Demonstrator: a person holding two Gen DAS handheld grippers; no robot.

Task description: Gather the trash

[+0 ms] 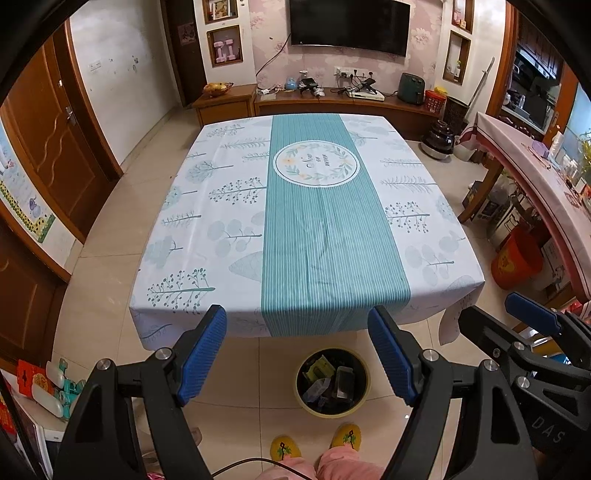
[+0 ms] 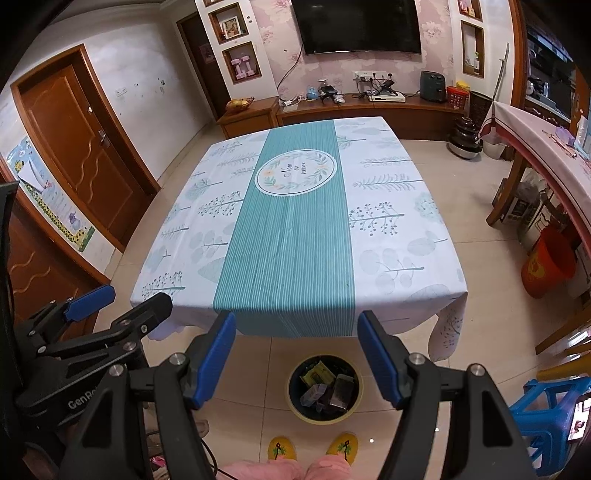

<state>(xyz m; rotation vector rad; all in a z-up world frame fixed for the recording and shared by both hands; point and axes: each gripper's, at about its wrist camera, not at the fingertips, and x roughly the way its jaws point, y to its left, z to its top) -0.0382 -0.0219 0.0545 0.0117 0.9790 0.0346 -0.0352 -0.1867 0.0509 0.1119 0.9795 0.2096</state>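
Blue-padded fingers [image 1: 391, 363] of the left gripper [image 1: 297, 354] stand wide apart with nothing between them, held above the floor just short of the near edge of the bench [image 1: 221, 206]. From the right wrist camera, the right gripper [image 2: 297, 356] is likewise spread and carries nothing, and the left gripper appears at its 9 o'clock, close beside it.

Below the gap between the fingers, at 6 o'clock, a round bin [image 1: 364, 398] with a dark liner and a yellowish rim sits on the tiled floor, just in front of the bench. Trash [image 1: 323, 384] lies inside it: a yellow-green packet, a clear plastic piece and a dark boxy item can be made out, though the rest is too dim to tell.

Nearer still at 6 o'clock are the person's yellow slippers [image 1: 345, 435] and pink trousers.

Past the bin, a white and teal cloth with a leaf pattern covers the bench. At 12 o'clock a television [image 1: 349, 26] hangs over a low wooden cabinet [image 1: 332, 105]. An orange bucket [image 1: 515, 262] stands at 3 o'clock.
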